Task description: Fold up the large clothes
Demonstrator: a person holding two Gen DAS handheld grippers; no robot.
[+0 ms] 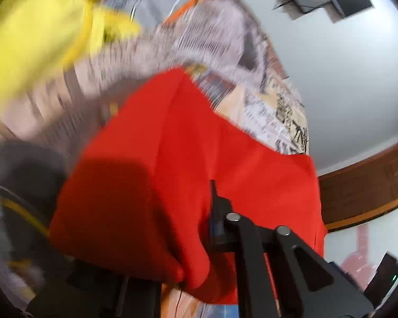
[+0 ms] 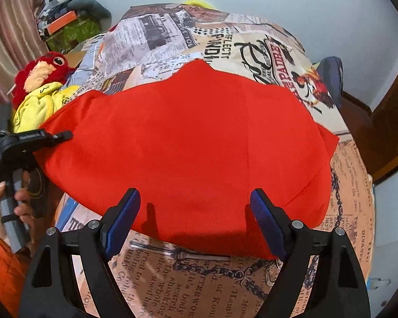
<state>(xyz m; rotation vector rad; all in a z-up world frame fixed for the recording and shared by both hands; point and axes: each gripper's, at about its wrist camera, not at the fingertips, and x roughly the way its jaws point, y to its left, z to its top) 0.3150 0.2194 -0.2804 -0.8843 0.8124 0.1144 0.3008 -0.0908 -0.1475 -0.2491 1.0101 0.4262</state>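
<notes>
The left gripper (image 2: 66, 134), at the left edge of the right wrist view, has its jaws pinched together on the side edge of the red garment (image 2: 188, 143). The right gripper (image 2: 195, 221) hangs wide open, blue pads (image 2: 124, 217) straddling the near hem at bottom centre, nothing pinched. The garment lies spread mid-frame on the newsprint-patterned bedsheet (image 2: 353, 185). A sound fold likely wants the right jaws closing on the hem first, then both corners lifting evenly, clear of the yellow clothing (image 2: 39, 103) at left.
</notes>
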